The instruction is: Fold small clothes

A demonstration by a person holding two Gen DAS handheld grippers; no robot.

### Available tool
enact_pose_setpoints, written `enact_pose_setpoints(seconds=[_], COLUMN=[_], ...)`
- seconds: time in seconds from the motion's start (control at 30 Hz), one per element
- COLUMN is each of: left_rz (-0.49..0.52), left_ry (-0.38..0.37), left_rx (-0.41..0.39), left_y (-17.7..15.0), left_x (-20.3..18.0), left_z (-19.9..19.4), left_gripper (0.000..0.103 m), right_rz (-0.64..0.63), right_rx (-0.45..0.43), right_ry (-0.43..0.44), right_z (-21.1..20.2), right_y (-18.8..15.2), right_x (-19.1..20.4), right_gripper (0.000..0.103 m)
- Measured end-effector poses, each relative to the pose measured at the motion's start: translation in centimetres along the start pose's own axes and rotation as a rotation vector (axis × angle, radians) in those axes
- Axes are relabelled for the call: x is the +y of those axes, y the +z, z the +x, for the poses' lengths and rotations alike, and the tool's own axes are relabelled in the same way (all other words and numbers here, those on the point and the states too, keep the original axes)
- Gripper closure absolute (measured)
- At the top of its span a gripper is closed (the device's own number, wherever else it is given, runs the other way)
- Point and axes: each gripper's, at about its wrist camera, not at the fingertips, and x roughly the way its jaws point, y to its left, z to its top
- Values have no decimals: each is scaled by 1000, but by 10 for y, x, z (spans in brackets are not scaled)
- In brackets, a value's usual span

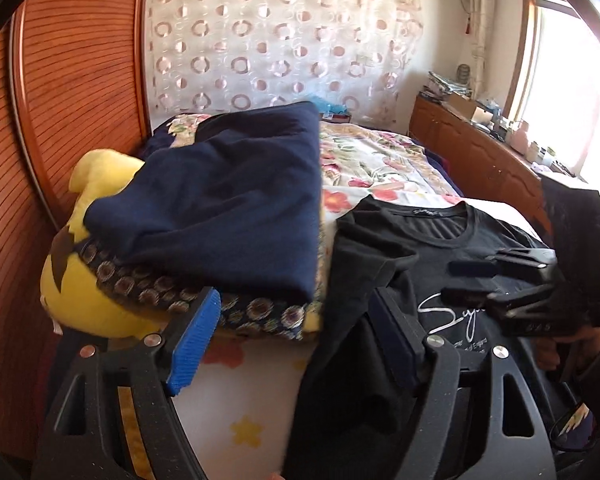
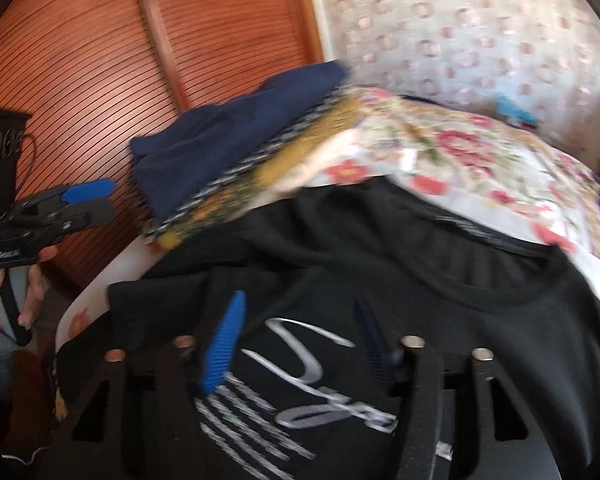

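Observation:
A black T-shirt (image 1: 384, 280) with white script print lies on the bed, neck hole toward the far side; it also shows in the right wrist view (image 2: 380, 280). Its left sleeve is folded over the body. My left gripper (image 1: 296, 344) is open, its right finger at the shirt's left edge, holding nothing. It shows in the right wrist view (image 2: 88, 200) at the left, off the shirt. My right gripper (image 2: 300, 344) is open just above the print. In the left wrist view it (image 1: 464, 280) hovers over the shirt's chest, fingers parted.
A folded navy garment (image 1: 228, 200) rests on a patterned cushion stack (image 1: 220, 308) and a yellow plush toy (image 1: 84, 280) at the left. A floral bedspread (image 1: 380, 160) covers the bed. A wooden wardrobe (image 1: 60, 100) stands left, a cluttered wooden cabinet (image 1: 480, 140) right.

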Motion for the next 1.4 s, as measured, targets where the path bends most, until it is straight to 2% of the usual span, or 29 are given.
enact_pose_setpoints(seconds=[0.1, 0.2, 0.3, 0.37, 0.4, 0.43, 0.5, 0.63, 0.87, 1.17, 1.27, 1.4], left_rz=[-6, -16, -29, -31, -30, -29, -27, -26, 1, 20, 35, 67], left_ry=[12, 22, 26, 30, 29, 30, 28, 18, 3, -9, -11, -14], left_rx=[5, 9, 18, 23, 23, 23, 24, 29, 40, 63, 65, 53], left_y=[-6, -13, -18, -22, -23, -24, -26, -29, -30, -32, -30, -21], left_x=[7, 15, 21, 23, 24, 23, 22, 18, 5, -8, -14, -27], left_z=[0, 0, 0, 0, 0, 0, 0, 1, 5, 11, 13, 15], left_gripper=[26, 26, 26, 26, 26, 26, 26, 26, 26, 26, 26, 26], right_rz=[-35, -52, -83, -129, -143, -145, -127, -48, 13, 102, 154, 148], right_rx=[43, 85, 129, 122, 130, 133, 131, 67, -31, -7, -15, -10], right_ry=[53, 94, 82, 24, 0, 6, 32, 51, -36, -177, -157, -176], right_z=[26, 48, 68, 72, 74, 74, 69, 42, -20, -31, -41, -38], right_y=[4, 6, 4, 5, 7, 6, 5, 7, -2, -24, -21, -23], right_x=[22, 36, 47, 53, 57, 57, 51, 25, -6, -26, -31, -28], right_gripper=[59, 60, 63, 75, 89, 98, 100, 101, 101, 101, 100, 98])
